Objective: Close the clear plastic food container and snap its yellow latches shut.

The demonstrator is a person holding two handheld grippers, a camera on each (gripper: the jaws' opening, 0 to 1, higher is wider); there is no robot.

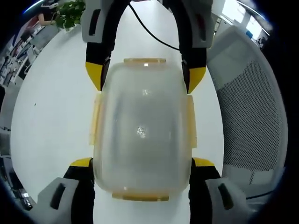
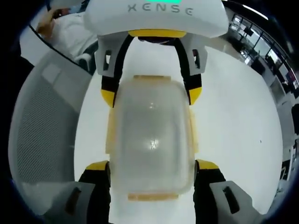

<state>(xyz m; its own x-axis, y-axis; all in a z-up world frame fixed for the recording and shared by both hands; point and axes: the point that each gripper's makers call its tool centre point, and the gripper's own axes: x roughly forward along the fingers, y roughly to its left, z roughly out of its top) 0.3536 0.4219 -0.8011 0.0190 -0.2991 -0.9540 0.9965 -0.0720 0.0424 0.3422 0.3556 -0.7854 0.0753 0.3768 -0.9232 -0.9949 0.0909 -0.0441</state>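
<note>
Bright, even overhead light floods both views, and the white worktop point(image 1: 51, 121) is close to blown out, with little surface detail. Small specular glints sit on the clear container point(image 1: 142, 133): one near its middle, a smaller one toward the far end in the left gripper view. The same pair of highlights shows in the right gripper view. Its frosted plastic reads milky and soft. Shadows are faint, just a thin grey edge beside the container. Fisheye bending is strong: the mesh chair point(image 1: 252, 121) curves along the edge, and the background office smears small and blurry there. Bright window patches glare at the upper right of the left gripper view.
</note>
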